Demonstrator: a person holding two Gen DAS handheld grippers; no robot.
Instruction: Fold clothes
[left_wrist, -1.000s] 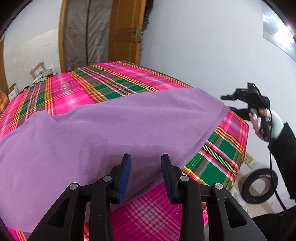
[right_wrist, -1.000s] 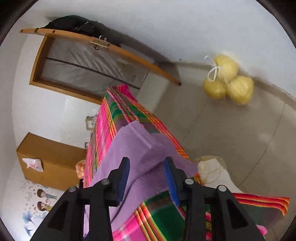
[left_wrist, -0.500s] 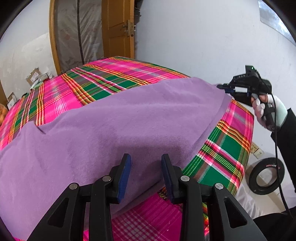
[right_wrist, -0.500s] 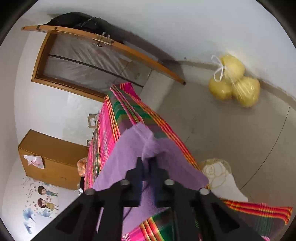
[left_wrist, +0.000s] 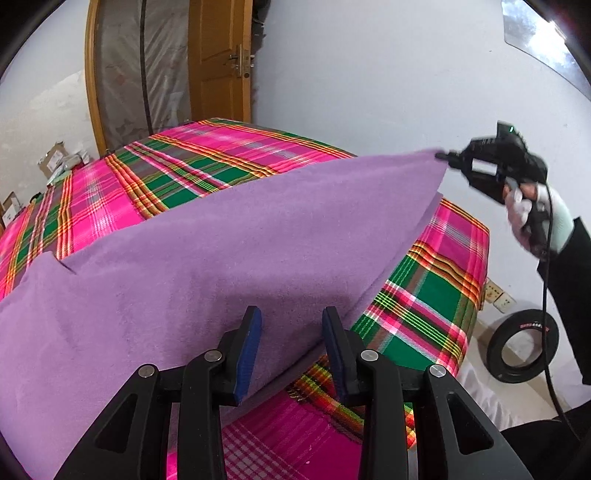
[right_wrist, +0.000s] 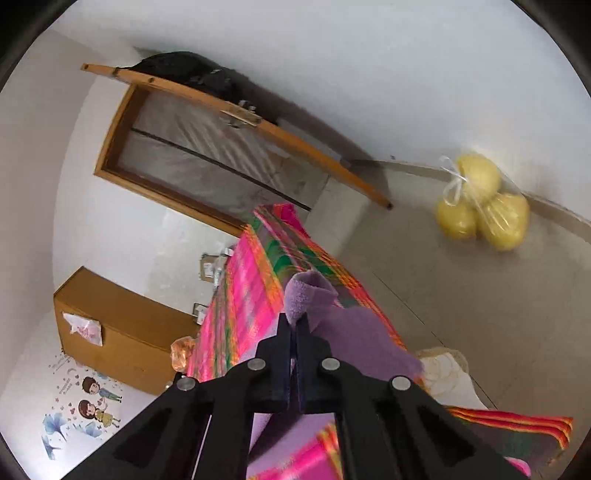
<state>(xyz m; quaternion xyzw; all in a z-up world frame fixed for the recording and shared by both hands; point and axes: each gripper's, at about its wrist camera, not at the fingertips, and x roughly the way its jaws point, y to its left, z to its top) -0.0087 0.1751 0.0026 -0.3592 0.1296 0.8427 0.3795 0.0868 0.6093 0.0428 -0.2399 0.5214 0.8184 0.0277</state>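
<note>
Purple cloth (left_wrist: 229, 258) lies mid-frame over the plaid bed (left_wrist: 177, 173); its corner, flat a second ago, now rises at right, clenched in the right gripper (right_wrist: 294, 325). Left gripper (left_wrist: 291, 332) hovers with fingers apart. A fold seems underway.

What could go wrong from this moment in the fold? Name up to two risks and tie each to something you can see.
1. The right gripper pinches only a small corner of the purple cloth; under pull it might slip out.
2. The left gripper has its jaws open around the near edge, gripping nothing, so that side may sag or drag across the plaid bedcover, leaving the fold crooked.
</note>
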